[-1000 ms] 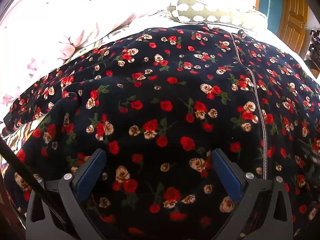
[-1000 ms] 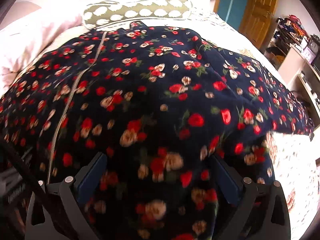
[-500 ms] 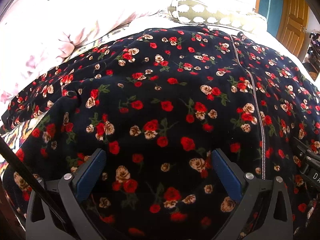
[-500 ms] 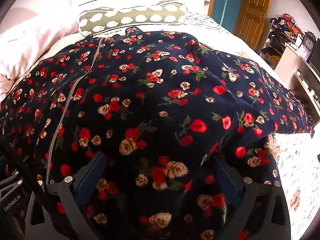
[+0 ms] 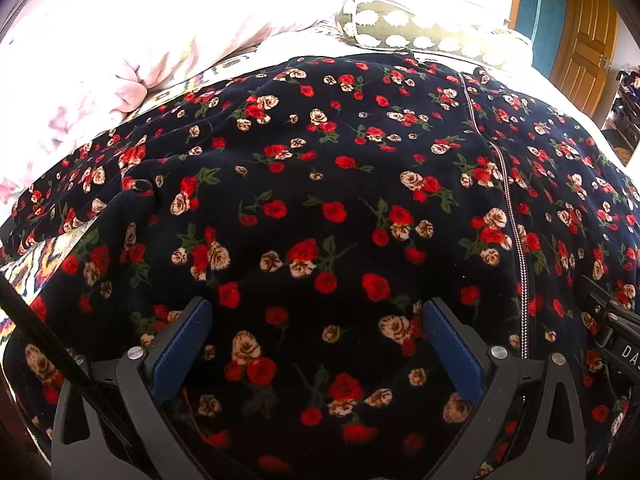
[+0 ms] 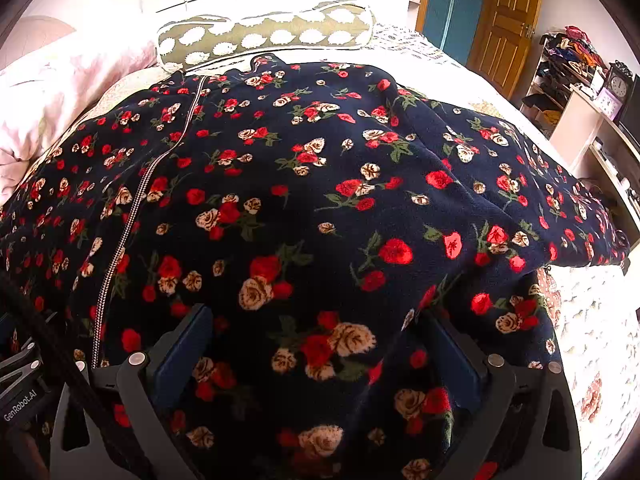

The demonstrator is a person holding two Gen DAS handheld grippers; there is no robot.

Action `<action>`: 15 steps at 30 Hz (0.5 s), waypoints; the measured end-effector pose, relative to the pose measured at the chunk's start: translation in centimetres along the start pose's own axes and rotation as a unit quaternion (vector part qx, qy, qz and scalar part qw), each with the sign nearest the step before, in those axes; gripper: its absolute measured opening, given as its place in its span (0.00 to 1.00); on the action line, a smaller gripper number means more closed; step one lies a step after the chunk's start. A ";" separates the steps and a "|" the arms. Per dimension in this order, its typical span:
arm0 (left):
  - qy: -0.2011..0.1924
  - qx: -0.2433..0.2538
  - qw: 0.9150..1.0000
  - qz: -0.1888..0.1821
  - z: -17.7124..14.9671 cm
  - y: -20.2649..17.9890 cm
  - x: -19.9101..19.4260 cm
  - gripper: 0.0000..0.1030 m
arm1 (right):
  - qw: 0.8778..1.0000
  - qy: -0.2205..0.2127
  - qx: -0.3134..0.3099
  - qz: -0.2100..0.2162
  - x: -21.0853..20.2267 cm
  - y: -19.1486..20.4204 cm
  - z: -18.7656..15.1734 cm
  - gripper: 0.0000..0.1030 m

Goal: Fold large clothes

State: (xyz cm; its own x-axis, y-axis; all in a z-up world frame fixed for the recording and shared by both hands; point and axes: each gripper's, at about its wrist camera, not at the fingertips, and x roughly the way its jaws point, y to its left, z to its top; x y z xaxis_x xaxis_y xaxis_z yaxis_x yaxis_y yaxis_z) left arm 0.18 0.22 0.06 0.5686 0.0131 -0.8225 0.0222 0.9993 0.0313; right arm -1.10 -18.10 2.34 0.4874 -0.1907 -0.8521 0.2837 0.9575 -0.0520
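Note:
A large dark navy garment point(image 5: 340, 184) with red and cream roses and a silver zipper point(image 5: 508, 208) lies spread over the bed; it also fills the right wrist view point(image 6: 320, 184), zipper point(image 6: 136, 208) at left. My left gripper point(image 5: 316, 320) is open, its blue pads wide apart just above the garment's near hem, left of the zipper. My right gripper point(image 6: 316, 324) is open too, over the near hem right of the zipper. Neither holds fabric. The right gripper's body point(image 5: 612, 340) shows at the left view's right edge.
A green pillow with white shapes point(image 6: 264, 36) lies at the bed's head. A pink duvet point(image 5: 92, 80) is heaped on the left. A patterned bedsheet point(image 6: 592, 340) shows at right. A wooden door point(image 6: 508, 20) and a cluttered shelf point(image 6: 568, 64) stand beyond the bed.
The right gripper has pulled back and risen a little, so more of the garment and the pillow show. The left gripper has barely shifted. Both jaws stay open.

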 end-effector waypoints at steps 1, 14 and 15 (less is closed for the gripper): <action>0.000 0.001 1.000 0.001 0.0 -0.1 0.0 1.00 | 1.000 0.000 0.000 0.000 0.0 0.0 0.0 1.00; -0.001 0.001 1.000 0.004 0.0 -0.2 -0.1 1.00 | 1.000 0.000 0.000 0.000 0.1 0.1 0.0 1.00; -0.001 0.001 1.000 0.003 0.0 -0.1 -0.1 1.00 | 1.000 0.000 0.000 0.000 0.2 0.1 0.1 1.00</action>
State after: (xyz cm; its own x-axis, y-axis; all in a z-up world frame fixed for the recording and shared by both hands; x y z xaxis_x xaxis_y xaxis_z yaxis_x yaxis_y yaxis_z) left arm 0.08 0.10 0.12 0.5704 0.0195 -0.8211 0.0197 0.9991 0.0374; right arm -0.94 -18.02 2.23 0.4879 -0.1908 -0.8518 0.2835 0.9576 -0.0521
